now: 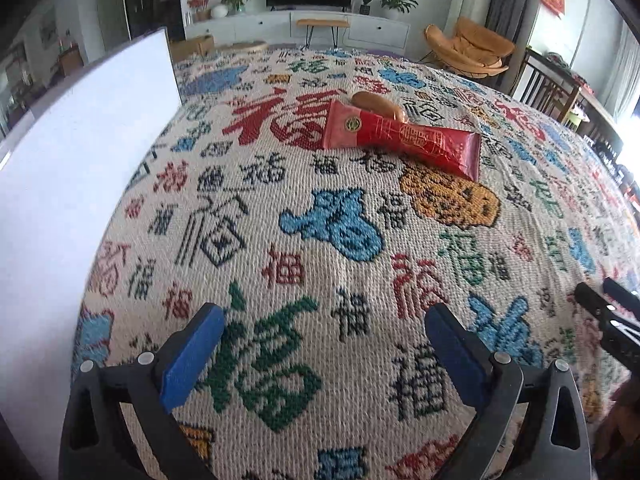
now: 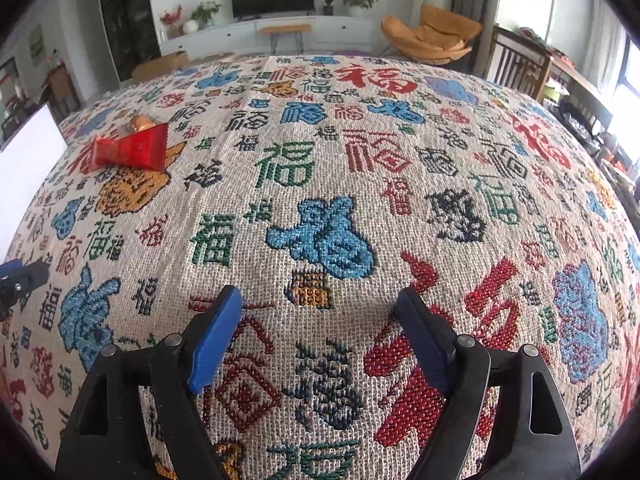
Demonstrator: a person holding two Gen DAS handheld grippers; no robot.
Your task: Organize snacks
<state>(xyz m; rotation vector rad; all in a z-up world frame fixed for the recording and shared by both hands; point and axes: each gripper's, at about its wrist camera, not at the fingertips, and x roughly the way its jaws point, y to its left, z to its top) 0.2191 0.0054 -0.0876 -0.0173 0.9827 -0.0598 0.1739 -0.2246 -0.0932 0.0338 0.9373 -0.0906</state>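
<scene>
A red snack packet [image 1: 400, 136] with gold print lies on the patterned woven cloth [image 1: 320, 240], and a brown bun-like snack [image 1: 376, 104] sits just behind it. My left gripper [image 1: 324, 318] is open over the cloth well short of the packet, nothing between its blue pads. The right wrist view has the same red packet [image 2: 132, 152] and the brown snack [image 2: 142, 123] at the far left. My right gripper [image 2: 320, 302] is open above bare cloth, empty. Each gripper's tip shows at the edge of the other's view.
A tall white box wall [image 1: 72, 184] stands at the left of the cloth, also seen as the white box [image 2: 28, 148] in the right wrist view. Beyond the cloth are a TV cabinet [image 1: 312, 28], an orange chair [image 1: 468, 48] and wooden chairs [image 1: 548, 88].
</scene>
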